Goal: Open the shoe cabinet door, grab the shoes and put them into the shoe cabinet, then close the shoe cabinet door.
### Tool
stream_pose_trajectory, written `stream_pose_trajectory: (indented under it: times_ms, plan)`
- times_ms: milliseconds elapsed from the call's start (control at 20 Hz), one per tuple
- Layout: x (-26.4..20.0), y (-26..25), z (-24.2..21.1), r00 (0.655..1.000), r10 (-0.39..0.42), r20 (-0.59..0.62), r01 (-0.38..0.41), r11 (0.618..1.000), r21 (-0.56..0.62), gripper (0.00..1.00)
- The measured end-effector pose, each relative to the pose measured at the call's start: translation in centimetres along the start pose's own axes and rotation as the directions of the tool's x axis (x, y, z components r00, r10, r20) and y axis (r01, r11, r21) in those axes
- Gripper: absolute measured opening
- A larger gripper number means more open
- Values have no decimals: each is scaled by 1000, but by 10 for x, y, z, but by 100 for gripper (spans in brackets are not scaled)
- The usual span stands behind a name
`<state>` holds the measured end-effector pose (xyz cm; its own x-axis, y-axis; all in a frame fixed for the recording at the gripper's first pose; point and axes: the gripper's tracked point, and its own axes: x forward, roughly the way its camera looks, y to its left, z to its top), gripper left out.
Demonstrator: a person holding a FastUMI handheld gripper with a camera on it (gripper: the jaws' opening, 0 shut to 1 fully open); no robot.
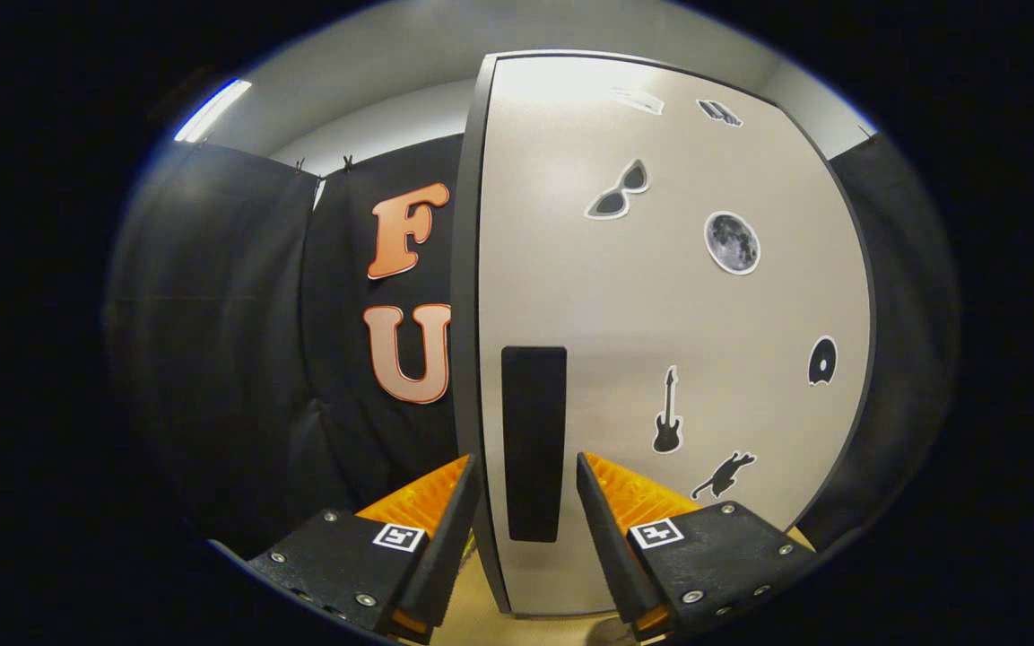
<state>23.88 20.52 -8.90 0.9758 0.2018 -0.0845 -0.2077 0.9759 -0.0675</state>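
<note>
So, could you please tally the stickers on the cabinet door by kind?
Sunglasses: 1
Moon: 1
Disc: 1
Guitar: 1
Cat: 1
Unclear shapes at the top: 2
Total: 7
Tool open, the black handle just ahead between its fingers.

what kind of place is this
Likely a staged recording booth, not a home: black cloth wall hangs behind a sticker-covered shoe cabinet door, with the open gripper straddling its black handle.
</note>
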Motion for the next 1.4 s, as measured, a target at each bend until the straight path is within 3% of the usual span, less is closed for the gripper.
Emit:
stream_pose_trajectory:
  times_ms: [150, 350, 650, 950, 1400]
  plan:
    - [7, -1, -3, 1000, -17, -9, 17, 1000, -22, 60]
    - [12, -4, -4, 999, -48, -6, 47, 997, -64, 41]
    - [16, -4, -14, 997, -46, -69, 48, 999, 17, 37]
    - [5, -3, -13, 998, -30, -48, 31, 999, 17, 25]
    - [-59, -18, -12, 998, -54, -32, 54, 998, 19, 21]
